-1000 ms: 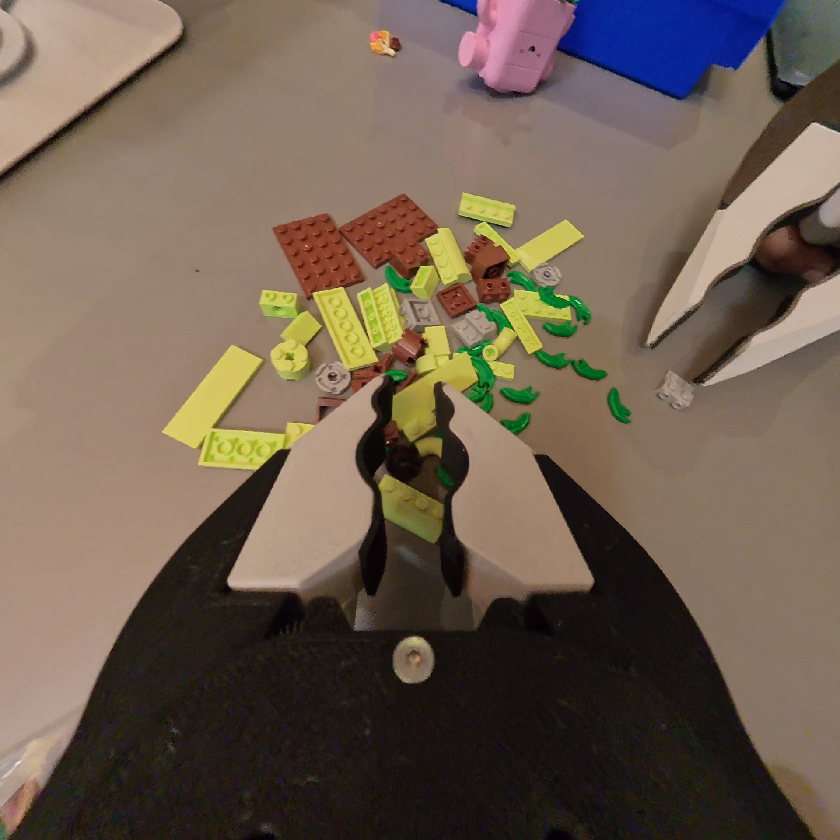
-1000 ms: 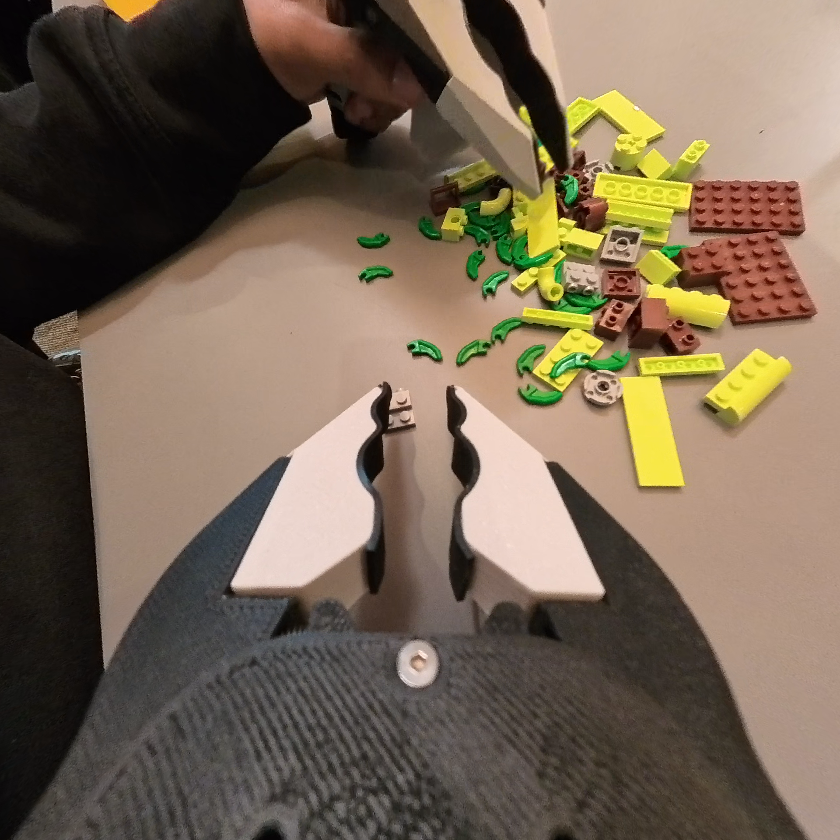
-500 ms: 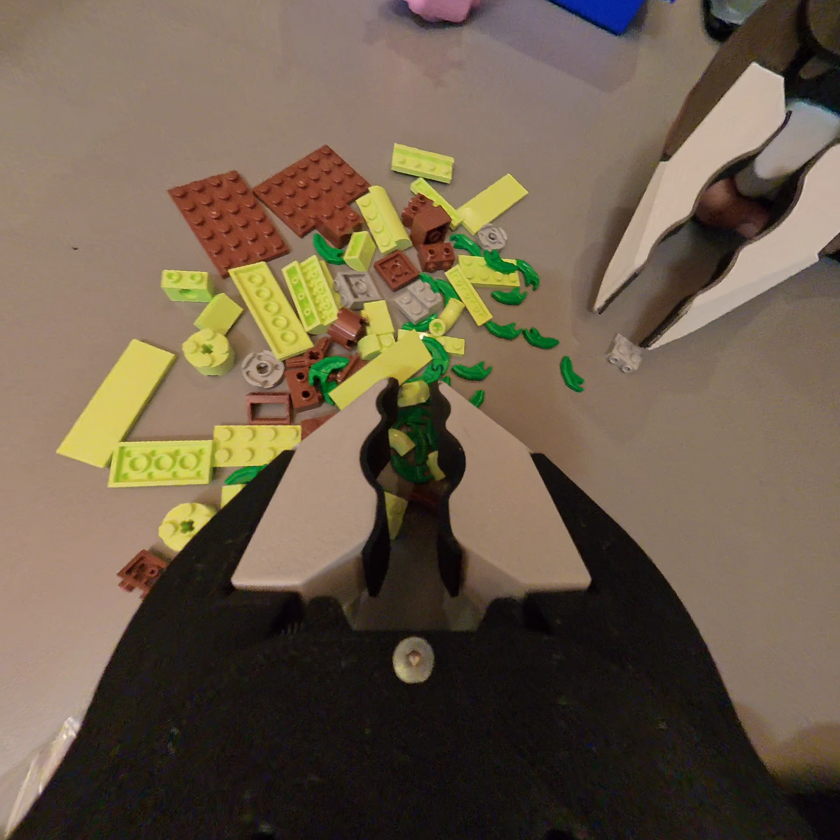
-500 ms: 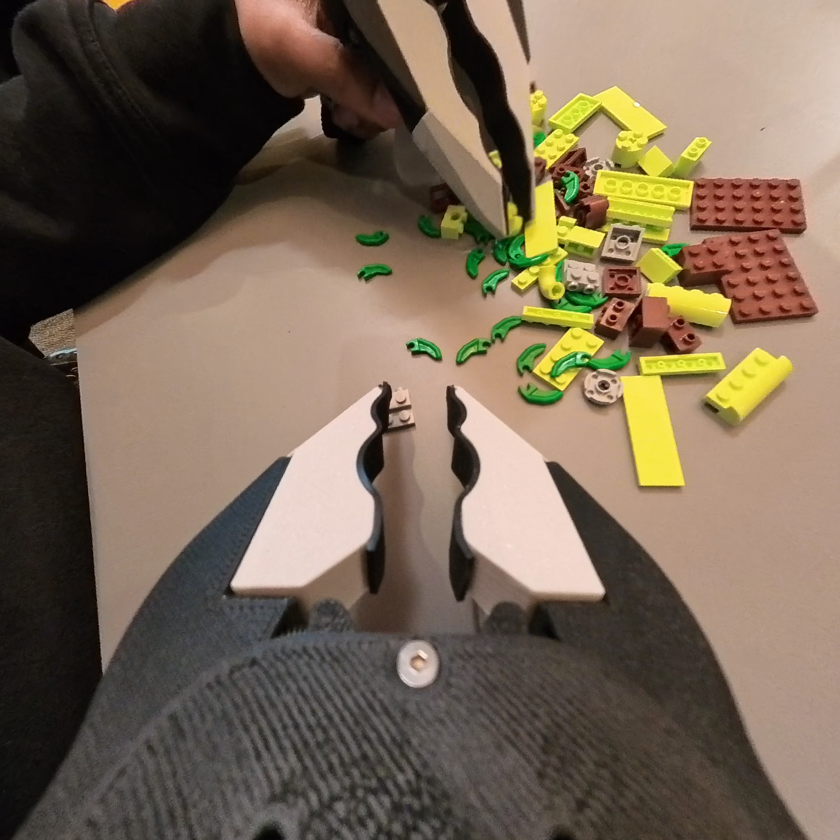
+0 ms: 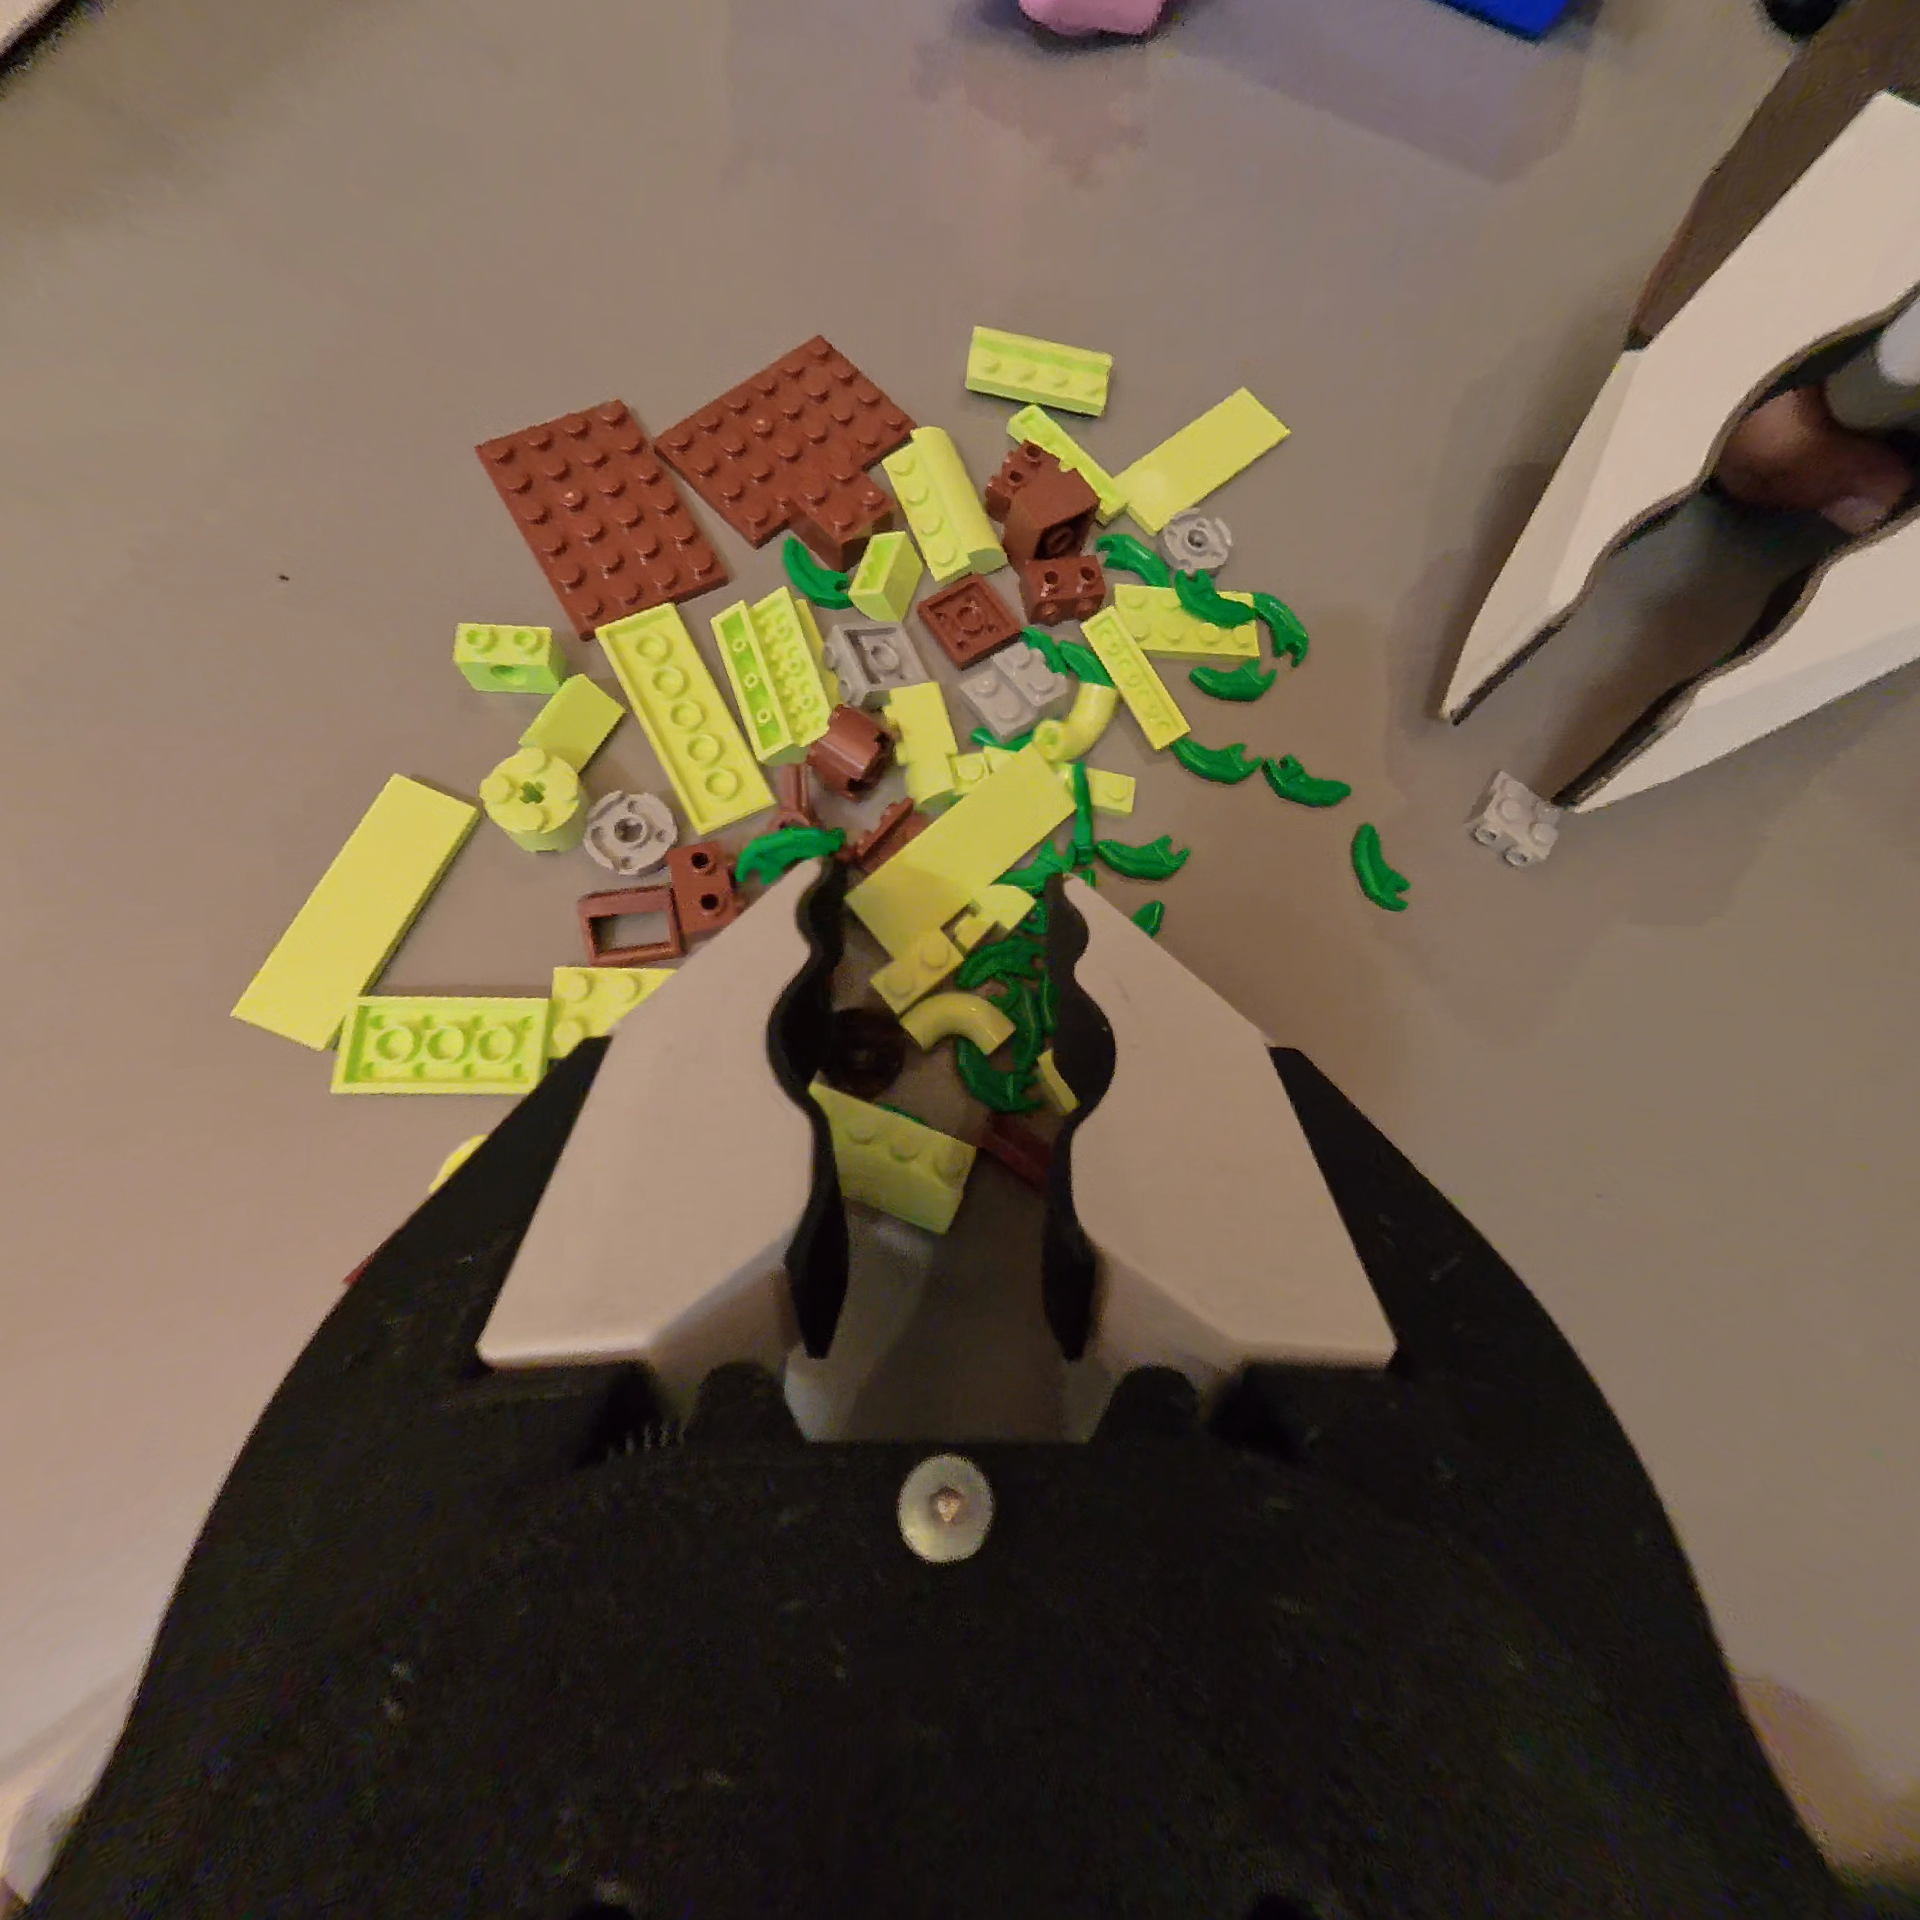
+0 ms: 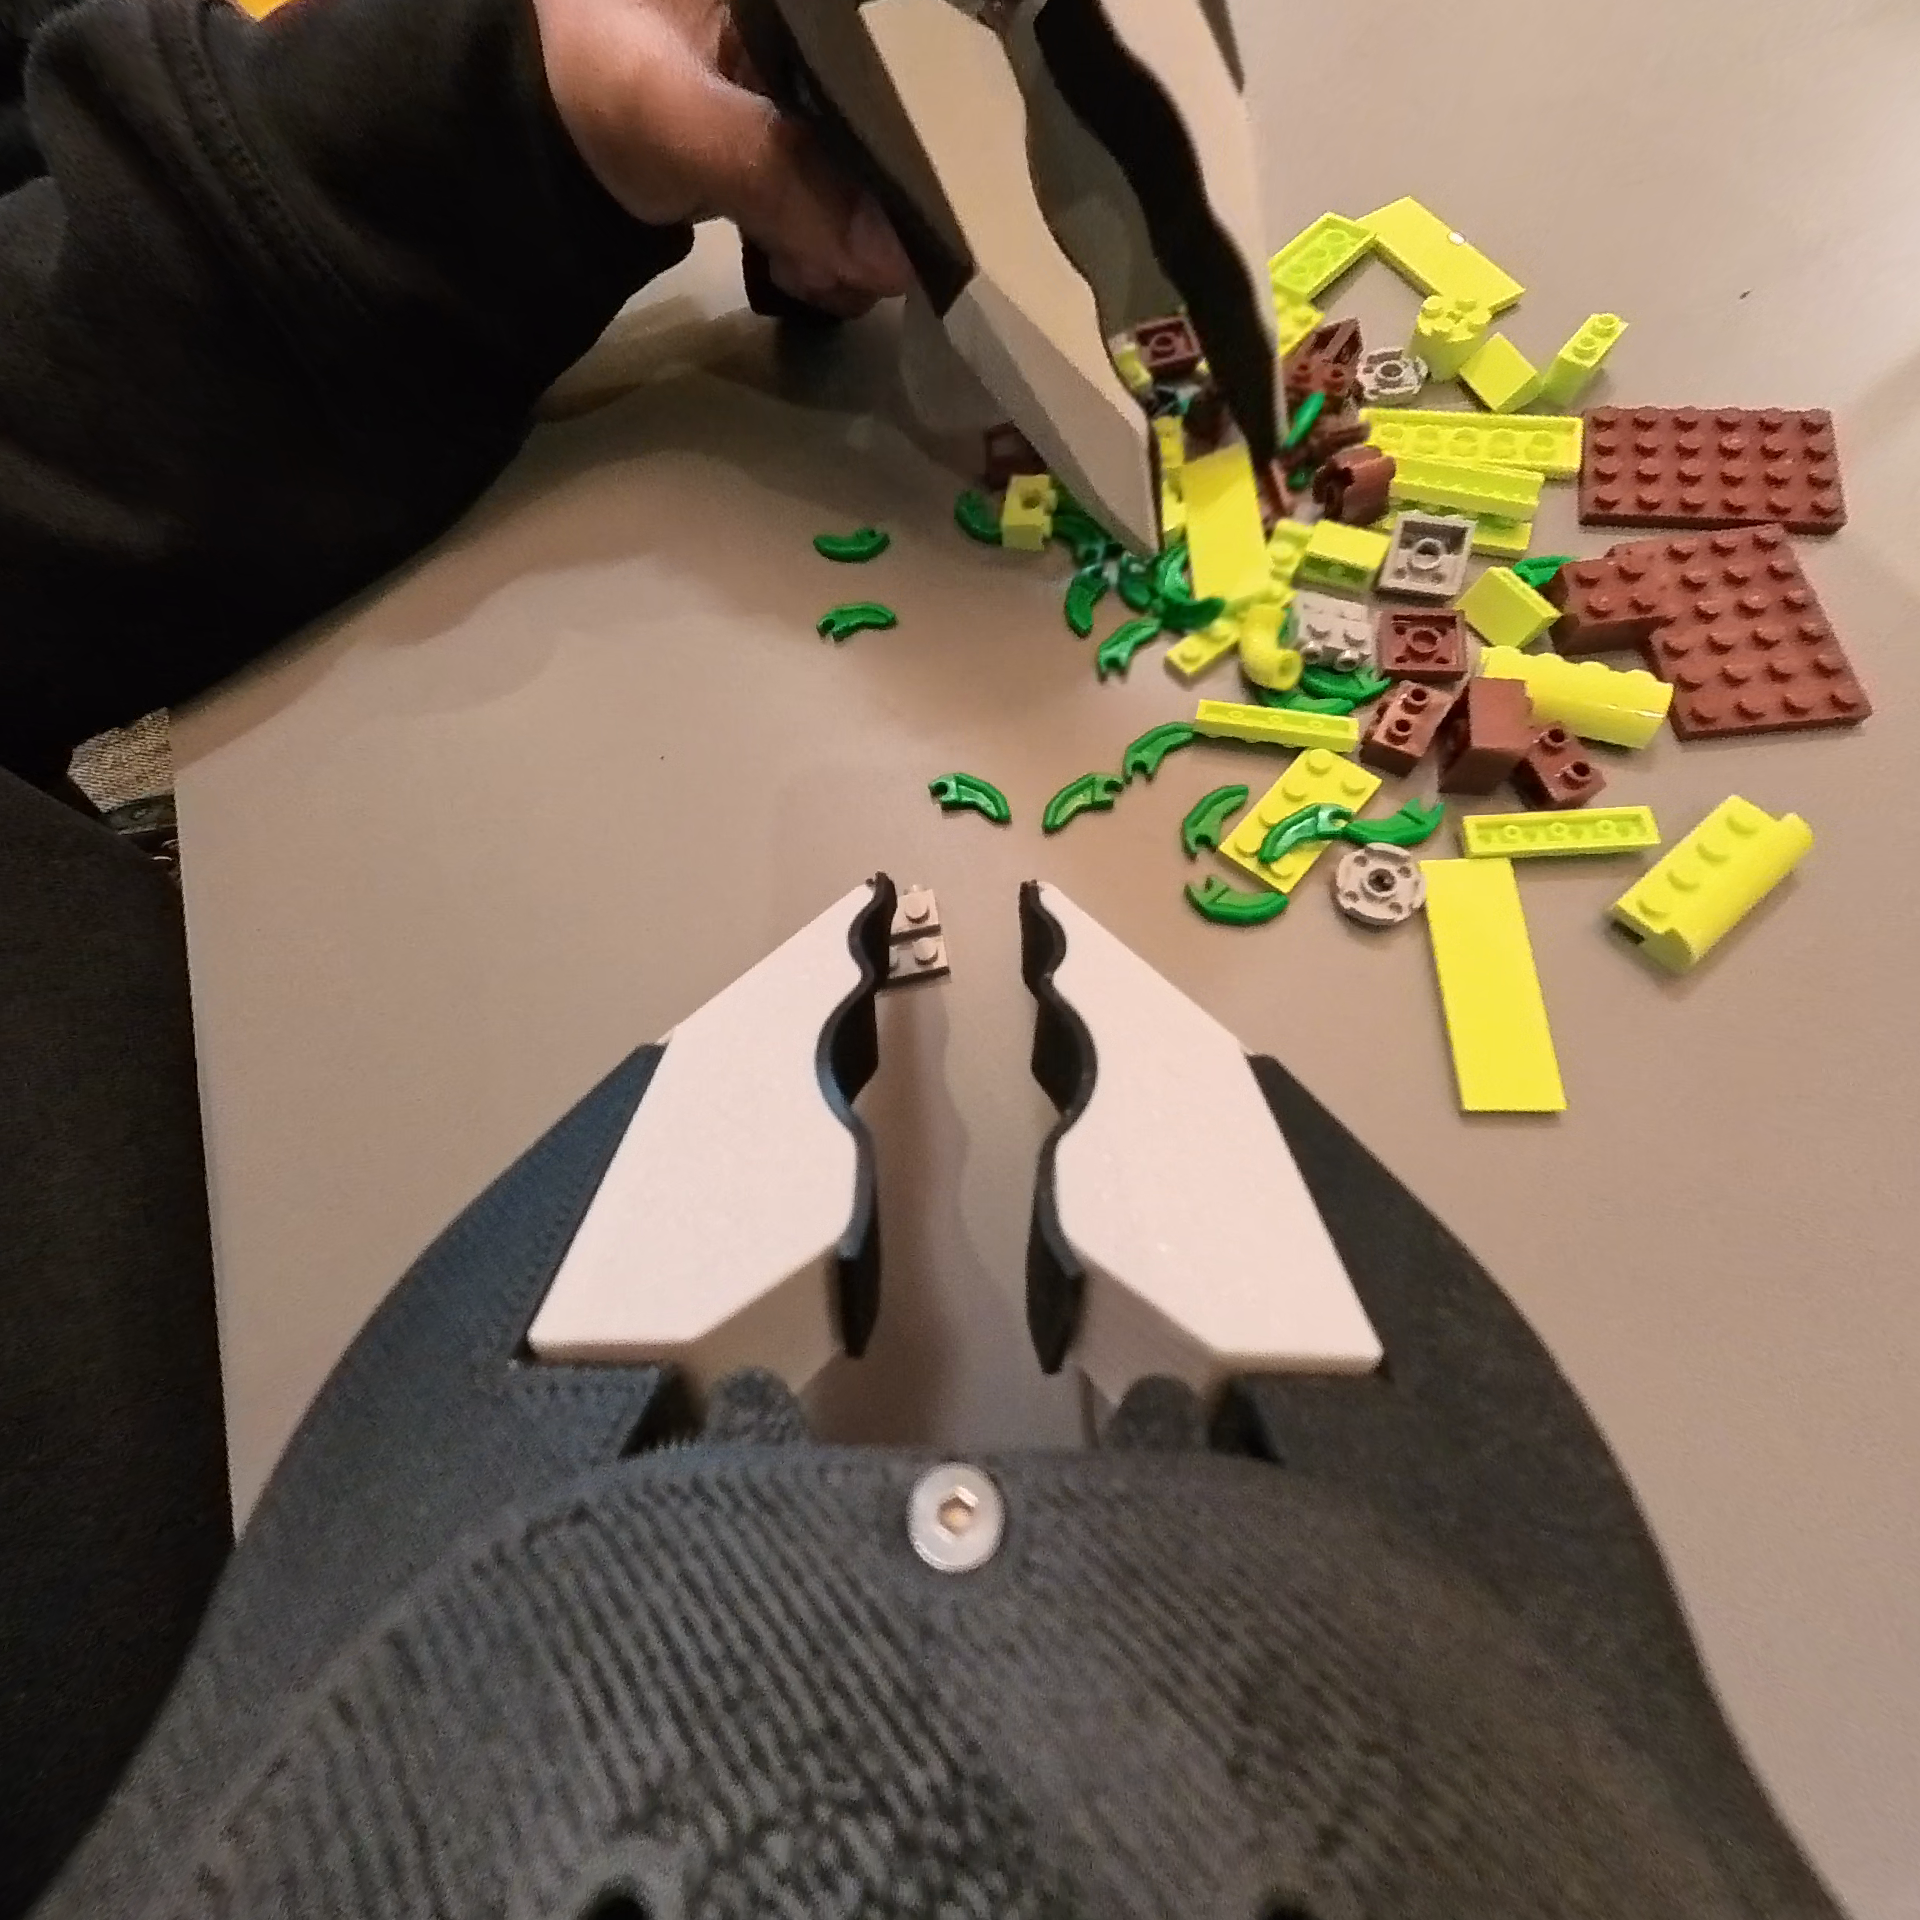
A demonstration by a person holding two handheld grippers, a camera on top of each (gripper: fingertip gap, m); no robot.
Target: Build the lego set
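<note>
A pile of loose lego pieces lies on the grey table (image 5: pixel 312 312): two brown plates (image 5: pixel 597 514), lime bricks and tiles, and several green leaf pieces (image 5: pixel 1377 868). My left gripper (image 5: pixel 940 883) is open and empty, with its tips over the near edge of the pile, astride a long lime tile (image 5: pixel 966 842). It also shows in the right wrist view (image 6: pixel 1210 514). My right gripper (image 6: pixel 954 888) is open low over the table. A small grey plate (image 6: pixel 920 935) lies against the inside of its left finger. That plate also shows in the left wrist view (image 5: pixel 1517 831).
A pink toy (image 5: pixel 1091 12) and a blue object (image 5: pixel 1507 12) sit at the table's far edge. A person's dark sleeve (image 6: pixel 260 312) and hand (image 6: pixel 727 177) hold the left gripper at the table's left side. A long lime tile (image 6: pixel 1491 982) lies right of my right gripper. The long lime tile (image 6: pixel 1491 982) lies around 8 centimetres away from my right fingertips. The left camera catches it too, in the left wrist view (image 5: pixel 1195 458).
My left gripper pushed forward over the pile, then drew back a little, and its jaws have opened wider. My right gripper and the grey plate have not moved.
</note>
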